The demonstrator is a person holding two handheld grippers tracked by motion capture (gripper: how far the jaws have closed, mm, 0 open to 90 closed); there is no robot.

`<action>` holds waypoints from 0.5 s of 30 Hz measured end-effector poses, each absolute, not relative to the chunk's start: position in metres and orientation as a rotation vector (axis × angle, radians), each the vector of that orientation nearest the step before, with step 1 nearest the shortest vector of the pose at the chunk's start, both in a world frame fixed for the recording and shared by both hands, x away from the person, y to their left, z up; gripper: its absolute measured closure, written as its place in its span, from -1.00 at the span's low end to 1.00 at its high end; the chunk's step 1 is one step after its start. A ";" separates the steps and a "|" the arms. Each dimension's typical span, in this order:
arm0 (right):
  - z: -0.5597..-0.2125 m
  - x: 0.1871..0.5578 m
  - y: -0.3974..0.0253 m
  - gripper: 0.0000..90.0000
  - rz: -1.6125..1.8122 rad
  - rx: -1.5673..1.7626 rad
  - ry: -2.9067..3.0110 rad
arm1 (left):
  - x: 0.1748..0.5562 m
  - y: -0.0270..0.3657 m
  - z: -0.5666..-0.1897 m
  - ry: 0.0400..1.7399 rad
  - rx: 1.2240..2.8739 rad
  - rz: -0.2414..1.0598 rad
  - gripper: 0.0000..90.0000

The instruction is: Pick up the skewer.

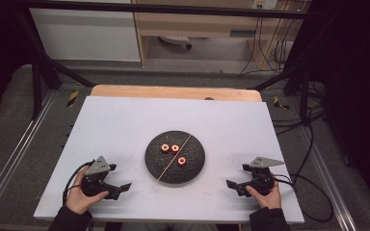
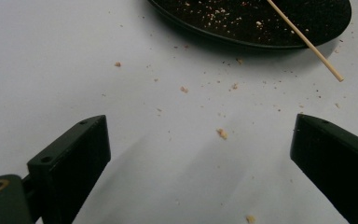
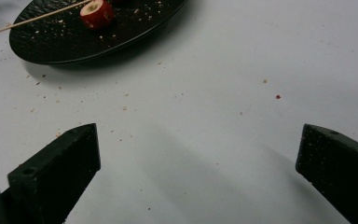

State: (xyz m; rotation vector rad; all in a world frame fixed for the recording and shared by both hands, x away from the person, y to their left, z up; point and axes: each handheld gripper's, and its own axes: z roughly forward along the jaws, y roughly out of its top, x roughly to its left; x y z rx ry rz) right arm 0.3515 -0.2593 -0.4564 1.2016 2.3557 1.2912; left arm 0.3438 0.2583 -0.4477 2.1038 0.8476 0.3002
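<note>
Resting on the table (image 1: pixel 125 125), left gripper (image 1: pixel 118 189) and right gripper (image 1: pixel 234 186) flank the plate (image 1: pixel 156 166) holding a skewer (image 1: pixel 173 160), fingers spread, gripping nothing.

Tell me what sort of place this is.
Probably a lab recording station, not a kitchen: a white table framed by black metal struts, cables trailing across a carpeted floor, and a lone black plate staged at the centre.

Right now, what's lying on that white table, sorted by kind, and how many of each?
Black plate: 1
Red ring-shaped food pieces on the plate: 3
Wooden skewer across the plate: 1
Hand-held grippers, left gripper and right gripper: 2
Total: 7
</note>
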 end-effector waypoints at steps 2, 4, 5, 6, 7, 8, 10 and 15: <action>-0.456 0.352 -0.259 -0.99 1.290 1.201 2.355 | 0.344 0.256 -0.447 0.851 2.102 0.301 -0.89; -0.456 0.352 -0.260 -0.99 1.282 1.201 2.356 | 0.344 0.254 -0.446 0.851 2.104 0.297 -0.89; -0.456 0.352 -0.260 -0.99 1.281 1.200 2.356 | 0.344 0.253 -0.446 0.850 2.109 0.297 -0.89; -0.456 0.352 -0.260 -0.99 1.281 1.200 2.356 | 0.344 0.251 -0.446 0.850 2.109 0.297 -0.89; -0.456 0.352 -0.260 -0.99 1.284 1.202 2.354 | 0.344 0.249 -0.445 0.851 2.111 0.295 -0.89; -0.456 0.352 -0.260 -0.99 1.285 1.198 2.354 | 0.344 0.246 -0.444 0.849 2.111 0.295 -0.88; -0.456 0.352 -0.260 -0.99 1.284 1.198 2.352 | 0.344 0.245 -0.443 0.847 2.112 0.295 -0.88; -0.456 0.352 -0.260 -0.99 1.277 1.194 2.353 | 0.344 0.235 -0.438 0.845 2.115 0.294 -0.87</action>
